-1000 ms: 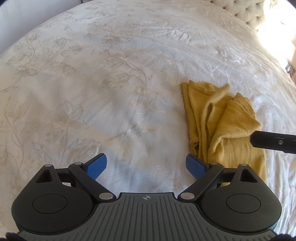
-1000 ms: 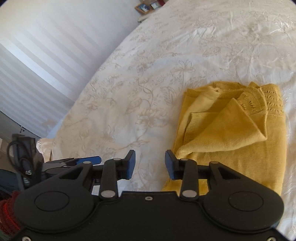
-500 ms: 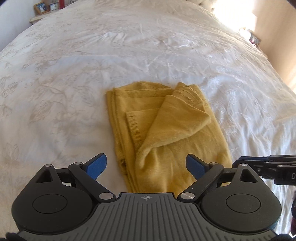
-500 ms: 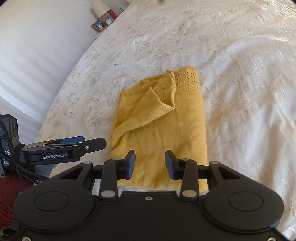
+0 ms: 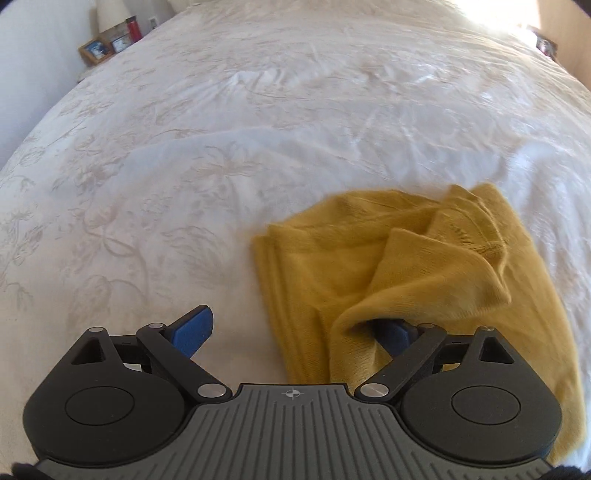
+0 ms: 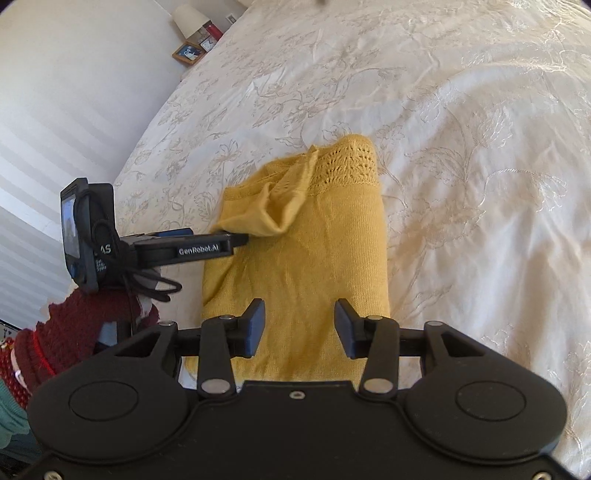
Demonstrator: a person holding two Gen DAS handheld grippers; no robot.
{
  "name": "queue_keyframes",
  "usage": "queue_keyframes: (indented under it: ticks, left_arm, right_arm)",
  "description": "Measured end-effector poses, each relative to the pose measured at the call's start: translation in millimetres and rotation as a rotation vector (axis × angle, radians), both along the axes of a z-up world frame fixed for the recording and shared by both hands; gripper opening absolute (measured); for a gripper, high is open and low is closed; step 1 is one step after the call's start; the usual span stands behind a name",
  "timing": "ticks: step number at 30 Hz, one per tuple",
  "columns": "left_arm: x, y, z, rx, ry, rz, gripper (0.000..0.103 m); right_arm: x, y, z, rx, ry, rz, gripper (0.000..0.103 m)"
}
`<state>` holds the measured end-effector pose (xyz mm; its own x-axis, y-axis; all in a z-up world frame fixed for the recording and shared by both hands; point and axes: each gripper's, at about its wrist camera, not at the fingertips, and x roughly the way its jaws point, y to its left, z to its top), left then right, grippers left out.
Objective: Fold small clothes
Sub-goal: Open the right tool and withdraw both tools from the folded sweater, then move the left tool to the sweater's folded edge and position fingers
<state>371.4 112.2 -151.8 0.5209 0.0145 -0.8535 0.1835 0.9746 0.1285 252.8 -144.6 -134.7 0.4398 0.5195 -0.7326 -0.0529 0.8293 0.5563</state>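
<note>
Left gripper (image 5: 295,332) has slid under the sweater's (image 6: 306,258) flap, both grippers wide open, right gripper (image 6: 299,328) hovering, so that flap could just flop back.

Both claws gape, left (image 5: 291,332) wider (right (image 6: 299,326) level).

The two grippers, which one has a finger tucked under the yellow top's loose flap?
The left gripper: one finger sits under the flap; the right gripper hovers, touching nothing.

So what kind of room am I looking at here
Most likely a bedroom: the yellow garment lies on a wide bed under a white floral cover, and a side table beyond it holds a lamp and a framed photo.
</note>
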Motion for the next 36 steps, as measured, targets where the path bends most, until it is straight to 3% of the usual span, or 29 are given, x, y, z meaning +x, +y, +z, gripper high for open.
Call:
queue_keyframes:
  ticks: [4,7,13,15,18,21,23,29,31,36]
  left_arm:
    - [22.3,31.9,5.8,0.047,-0.020,0.146,0.094]
    - [19.4,48.0,18.0,0.006,-0.031,0.194,0.094]
    - [4.7,30.2,27.3,-0.119,-0.005,0.086,0.094]
    - [6.3,17.3,24.0,-0.126,-0.004,0.034,0.094]
    - [21.5,2.0,12.1,-0.072,-0.005,-0.007,0.094]
    - [41.9,1.2,-3.8,-0.010,0.014,0.026,0.094]
    - [54.2,7.1,-15.5,0.028,0.046,0.056,0.100]
    - [56.1,25.0,-20.1,-0.001,0.055,0.068,0.103]
    - [51.8,29.9,-15.4,-0.016,0.051,0.088,0.103]
    - [31.0,49.9,0.9,-0.143,0.092,0.153,0.103]
  right_arm:
    - [7.0,-2.1,-1.8,-0.006,-0.004,0.004,0.053]
    - [10.1,-0.4,-1.3,-0.023,-0.017,0.017,0.054]
    - [16.7,8.5,-4.1,-0.051,-0.032,0.053,0.061]
    - [18.4,12.3,-5.7,-0.061,-0.032,0.068,0.061]
    - [19.0,15.4,-5.5,-0.065,-0.032,0.079,0.061]
    - [18.3,14.7,-4.1,-0.076,-0.041,0.072,0.065]
    - [18.1,12.6,-3.7,-0.089,-0.048,0.062,0.071]
    - [21.7,2.6,-5.7,-0.101,-0.060,0.044,0.094]
    - [24.3,0.3,-6.2,-0.105,-0.063,0.047,0.096]
    - [27.3,2.7,-4.6,-0.131,-0.074,0.076,0.097]
